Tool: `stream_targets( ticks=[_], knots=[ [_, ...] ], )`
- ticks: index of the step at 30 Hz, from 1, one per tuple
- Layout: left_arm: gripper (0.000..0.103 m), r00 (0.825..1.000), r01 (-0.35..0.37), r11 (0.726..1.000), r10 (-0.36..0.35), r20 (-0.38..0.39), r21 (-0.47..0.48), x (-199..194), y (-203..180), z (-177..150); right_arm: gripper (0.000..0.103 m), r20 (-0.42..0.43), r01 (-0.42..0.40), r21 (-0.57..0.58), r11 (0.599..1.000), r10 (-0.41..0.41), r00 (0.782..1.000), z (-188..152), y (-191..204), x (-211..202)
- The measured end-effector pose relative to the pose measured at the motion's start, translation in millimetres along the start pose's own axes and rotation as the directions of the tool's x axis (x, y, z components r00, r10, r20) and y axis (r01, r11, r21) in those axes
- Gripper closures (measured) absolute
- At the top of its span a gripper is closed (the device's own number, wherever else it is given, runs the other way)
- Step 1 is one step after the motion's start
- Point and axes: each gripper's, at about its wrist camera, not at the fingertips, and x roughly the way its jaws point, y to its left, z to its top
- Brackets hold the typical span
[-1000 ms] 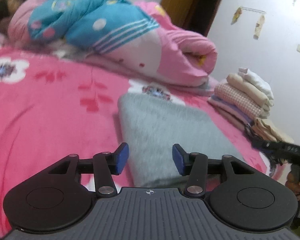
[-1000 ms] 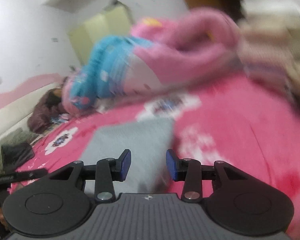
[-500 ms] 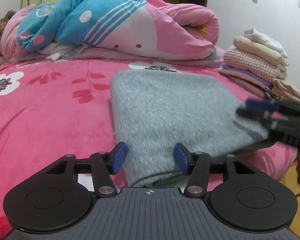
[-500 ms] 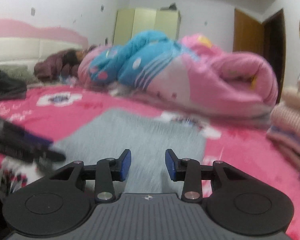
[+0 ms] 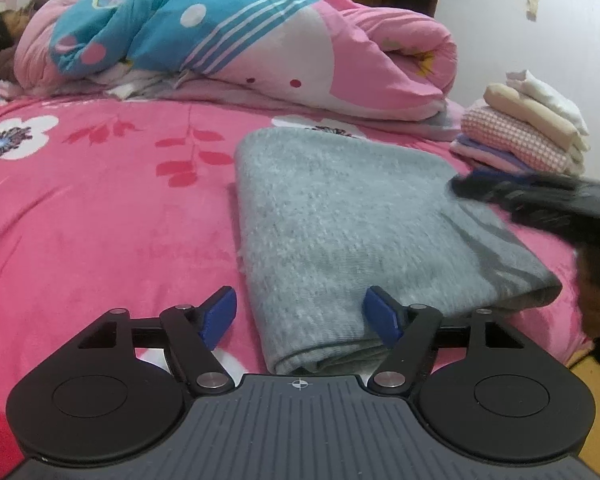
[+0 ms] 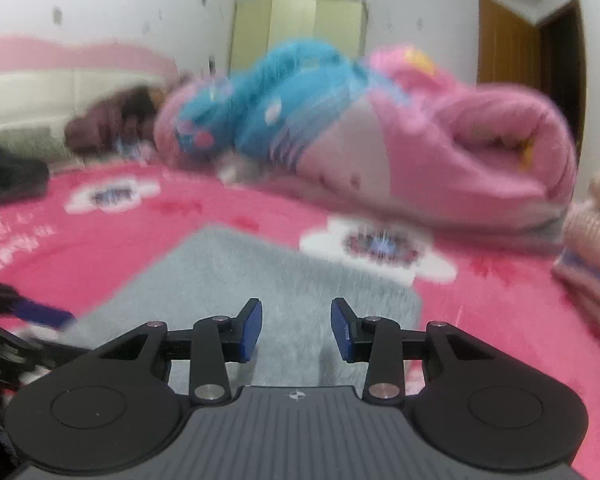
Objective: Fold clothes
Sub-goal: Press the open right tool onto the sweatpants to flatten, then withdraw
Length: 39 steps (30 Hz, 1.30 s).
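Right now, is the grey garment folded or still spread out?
Folded. The grey garment lies as a compact rectangle on the pink bedspread, with stacked layers showing at its near edge between the open left claw fingers.

Our left hand-held gripper [image 5: 300, 314] is held low and level, pointing forward, its two blue-padded fingers [image 5: 219, 317] spread wide with nothing clamped between them. Our right hand-held gripper [image 6: 296, 330] is also level and pointing forward, its blue pads [image 6: 250, 330] parted by a narrower gap and empty as well. In the left wrist view, the right hand-held gripper shows as a dark blurred shape at the right side, angled in toward the middle; the hand behind it is too blurred to read. In the right wrist view, a blue fingertip [image 6: 44, 314] of the left hand-held gripper juts in from the left edge, smeared by blur.
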Motion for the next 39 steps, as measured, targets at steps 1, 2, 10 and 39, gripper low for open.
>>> stream_targets(
  ticks=[1, 2, 10, 39],
  knots=[
    [0.031, 1.000, -0.002, 1.000, 0.002, 0.009, 0.003, -1, -1, 1, 0.063, -0.053, 0.009, -0.014, 1.000, -0.010, 0.999, -8, -1, 16],
    [0.031, 1.000, -0.006, 1.000, 0.006, 0.025, 0.012, -3, -2, 3, 0.062, -0.034, 0.009, -0.016, 1.000, -0.010, 0.999, -15, -2, 21],
    [0.032, 0.987, -0.046, 0.996, 0.033, 0.155, 0.079, -14, -16, 16, 0.064, -0.046, 0.017, -0.038, 0.999, -0.018, 0.999, 42, 4, 7],
    [0.031, 1.000, 0.020, 0.999, -0.021, 0.015, 0.047, 4, -21, 7, 0.065, -0.209, -0.161, 0.031, 0.986, 0.164, 0.964, 87, 41, 115]
  ],
)
